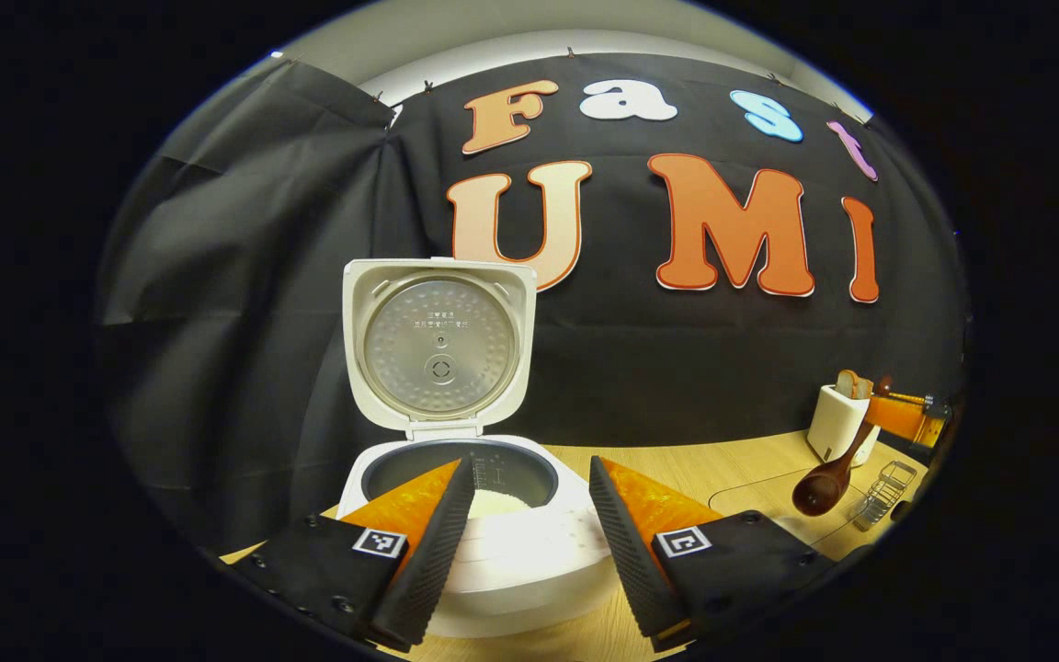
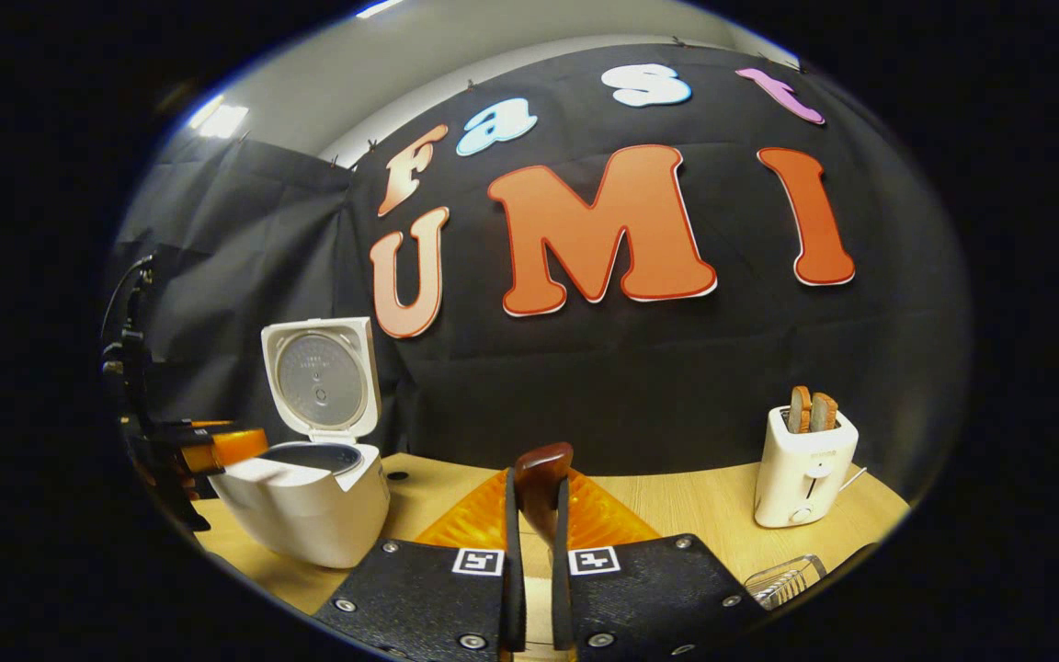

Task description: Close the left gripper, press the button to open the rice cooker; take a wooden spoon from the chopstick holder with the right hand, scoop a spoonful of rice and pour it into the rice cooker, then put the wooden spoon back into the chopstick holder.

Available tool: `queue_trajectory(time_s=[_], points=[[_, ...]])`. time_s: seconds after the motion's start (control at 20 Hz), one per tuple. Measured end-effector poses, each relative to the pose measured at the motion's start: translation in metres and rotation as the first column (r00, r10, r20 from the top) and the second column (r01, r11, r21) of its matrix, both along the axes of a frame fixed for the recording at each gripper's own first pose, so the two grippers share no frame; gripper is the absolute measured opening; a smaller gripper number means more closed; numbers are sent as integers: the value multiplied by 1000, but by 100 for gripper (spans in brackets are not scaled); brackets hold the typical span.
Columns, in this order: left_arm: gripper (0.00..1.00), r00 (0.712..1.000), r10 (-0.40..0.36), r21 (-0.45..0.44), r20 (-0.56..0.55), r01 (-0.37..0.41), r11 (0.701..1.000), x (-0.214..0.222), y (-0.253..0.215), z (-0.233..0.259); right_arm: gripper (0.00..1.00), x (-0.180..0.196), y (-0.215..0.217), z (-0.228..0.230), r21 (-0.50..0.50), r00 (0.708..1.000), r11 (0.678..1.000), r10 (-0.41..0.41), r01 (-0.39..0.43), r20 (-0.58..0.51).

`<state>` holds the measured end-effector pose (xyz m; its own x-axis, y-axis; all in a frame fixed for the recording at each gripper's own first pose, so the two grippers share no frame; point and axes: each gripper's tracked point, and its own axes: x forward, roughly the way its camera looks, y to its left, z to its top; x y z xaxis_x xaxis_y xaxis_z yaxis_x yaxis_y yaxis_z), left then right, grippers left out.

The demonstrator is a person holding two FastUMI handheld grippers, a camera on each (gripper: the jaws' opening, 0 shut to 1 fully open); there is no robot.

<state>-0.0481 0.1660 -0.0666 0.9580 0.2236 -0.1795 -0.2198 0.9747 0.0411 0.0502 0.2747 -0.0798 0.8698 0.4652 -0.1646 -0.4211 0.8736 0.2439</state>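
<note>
Wire rack (image 2: 782, 579) cut off by edge

Setting: a staged recording booth dressed as a kitchen corner, not a real home. A black cloth wall (image 2: 640, 368) is hung behind the worktop, pinned along its top edge, with a pale ceiling and strip lighting seen above it. A light wood-grain worktop (image 2: 677, 506) is laid out with a few kitchen appliances: a white rice cooker (image 2: 309, 506) with its lid raised is placed toward the left edge, and a white toaster (image 2: 803, 464) with two slices of bread is placed toward the right edge. A small wire rack (image 2: 782, 579) is seen near the front right corner. Dark rigging is noted at the left side.
</note>
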Motion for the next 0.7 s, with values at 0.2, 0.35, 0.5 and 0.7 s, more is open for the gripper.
queue_trajectory(time_s=[0.2, 0.35, 0.5, 0.7], points=[[83, 1000, 2, -9, -1, -2, 1000, 0, 1, -2, 11, -11, 19, -32, -129, 1000, 991, 13, -14, -12], [83, 1000, 10, -11, -11, -10, 1000, -1, 6, -5, 12, -12, 25, -40, -111, 998, 994, -6, 0, -57], [83, 1000, 23, -23, -17, -23, 999, -5, 11, -10, 12, -20, 31, -46, -1, 986, 1000, -9, 9, -164], [83, 999, 41, -48, -18, -41, 998, -8, 20, -15, 12, -21, 37, -44, 162, 962, 985, -17, 64, -273]])
